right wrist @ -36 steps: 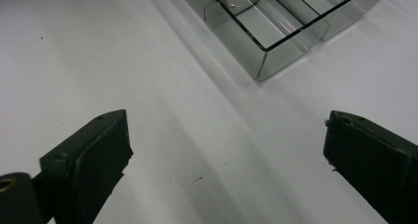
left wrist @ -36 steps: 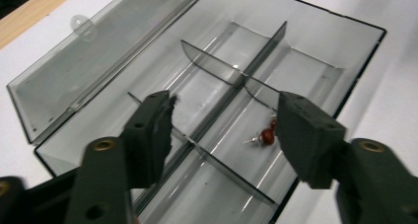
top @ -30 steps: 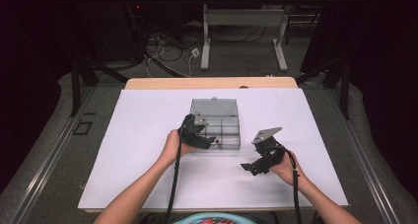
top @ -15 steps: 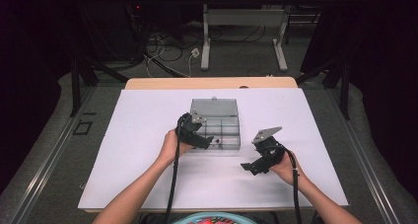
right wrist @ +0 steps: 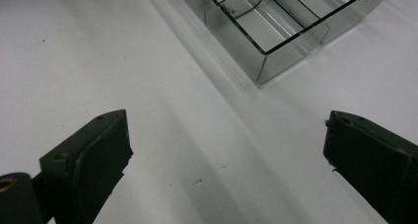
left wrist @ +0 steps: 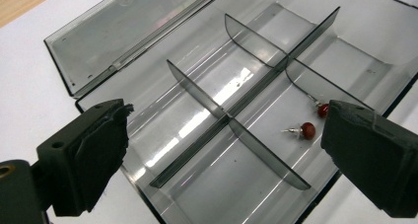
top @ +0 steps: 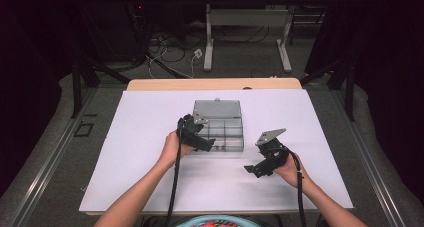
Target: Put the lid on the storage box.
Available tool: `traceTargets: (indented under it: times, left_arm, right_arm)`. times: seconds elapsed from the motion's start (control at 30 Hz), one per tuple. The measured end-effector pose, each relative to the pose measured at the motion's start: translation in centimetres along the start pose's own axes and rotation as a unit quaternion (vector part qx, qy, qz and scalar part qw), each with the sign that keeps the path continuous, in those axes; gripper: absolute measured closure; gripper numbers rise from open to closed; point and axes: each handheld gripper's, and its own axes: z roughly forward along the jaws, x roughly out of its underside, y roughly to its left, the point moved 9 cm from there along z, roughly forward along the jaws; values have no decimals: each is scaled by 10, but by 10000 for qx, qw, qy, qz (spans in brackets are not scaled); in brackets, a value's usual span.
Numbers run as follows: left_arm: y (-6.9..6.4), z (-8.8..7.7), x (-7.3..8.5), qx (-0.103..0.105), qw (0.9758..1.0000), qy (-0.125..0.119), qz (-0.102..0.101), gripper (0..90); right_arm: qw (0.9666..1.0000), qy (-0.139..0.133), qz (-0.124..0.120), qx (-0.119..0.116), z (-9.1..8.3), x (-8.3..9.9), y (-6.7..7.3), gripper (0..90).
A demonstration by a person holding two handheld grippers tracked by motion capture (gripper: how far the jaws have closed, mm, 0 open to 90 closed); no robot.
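Over the clear smoke-grey plastic compartment box we hold the left gripper, jaws just opened wide, nothing between them. The two red-bead stud earrings lie in a near compartment, close by the jaw at right (posts pointing left in this view). The right gripper, also wide and empty, hangs farther off over white table.

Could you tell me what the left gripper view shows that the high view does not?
Left gripper view alone: two red earrings lying in one compartment of the clear box, between the left gripper fingers, which have just been opening, nothing held. High view alone: both hands, the right gripper apart from the box on the white sheet, and floor cables. Both share the divided box with its lid open.
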Motion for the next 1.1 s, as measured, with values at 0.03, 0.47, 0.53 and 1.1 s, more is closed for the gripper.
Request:
traceTargets:
  times: [0.03,0.47,0.53,1.1]
  left_arm:
    - [1,0,0,-19,10000,20,13,37]
    - [9,4,-8,-115,9998,-81,-118,88]
    - [8,7,-7,-90,9999,-29,-87,157]
    - [-3,25,0,-11,9997,222,65,535]
  right_arm:
    - [10000,-8,-10,0,0,0,0,37]
    - [10000,46,-51,-54,1,3,1,37]
    - [10000,21,-43,-30,0,3,0,37]
    - [9999,-11,-104,-29,0,4,1,38]
